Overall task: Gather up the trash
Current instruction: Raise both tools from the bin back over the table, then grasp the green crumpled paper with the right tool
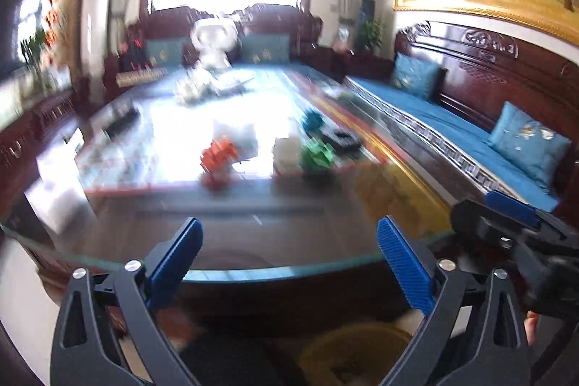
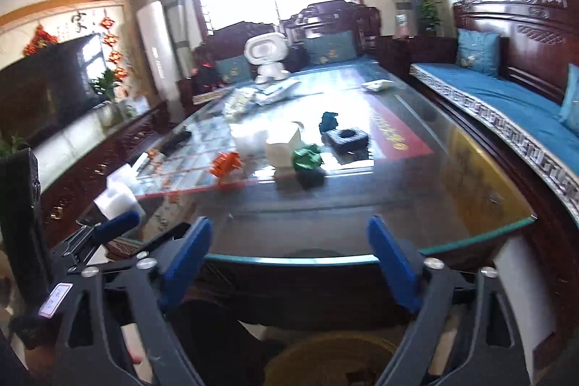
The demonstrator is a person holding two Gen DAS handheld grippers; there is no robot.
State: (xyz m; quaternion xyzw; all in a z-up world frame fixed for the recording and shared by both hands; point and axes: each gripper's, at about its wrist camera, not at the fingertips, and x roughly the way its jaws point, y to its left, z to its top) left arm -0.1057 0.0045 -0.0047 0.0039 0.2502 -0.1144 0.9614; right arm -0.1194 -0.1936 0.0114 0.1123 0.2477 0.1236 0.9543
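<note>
Trash lies mid-table on a glass-topped wooden table (image 2: 362, 223): a crumpled orange paper (image 2: 226, 163), a white open carton (image 2: 284, 151), a crumpled green paper (image 2: 307, 158), a dark teal crumpled paper (image 2: 329, 122) and a clear plastic wrapper (image 2: 249, 136). The left wrist view, blurred, shows the orange paper (image 1: 219, 152), carton (image 1: 287, 151) and green paper (image 1: 318, 152). My left gripper (image 1: 289, 237) is open and empty above the table's near edge. My right gripper (image 2: 289, 237) is open and empty, also at the near edge. A yellowish round bin (image 2: 333, 360) sits on the floor below.
A black tissue box (image 2: 345, 140) stands right of the trash. A white robot toy (image 2: 266, 56) and white packets (image 2: 242, 102) are at the far end. White foam (image 2: 121, 196) lies at the left edge. A blue-cushioned wooden sofa (image 2: 506, 104) runs along the right.
</note>
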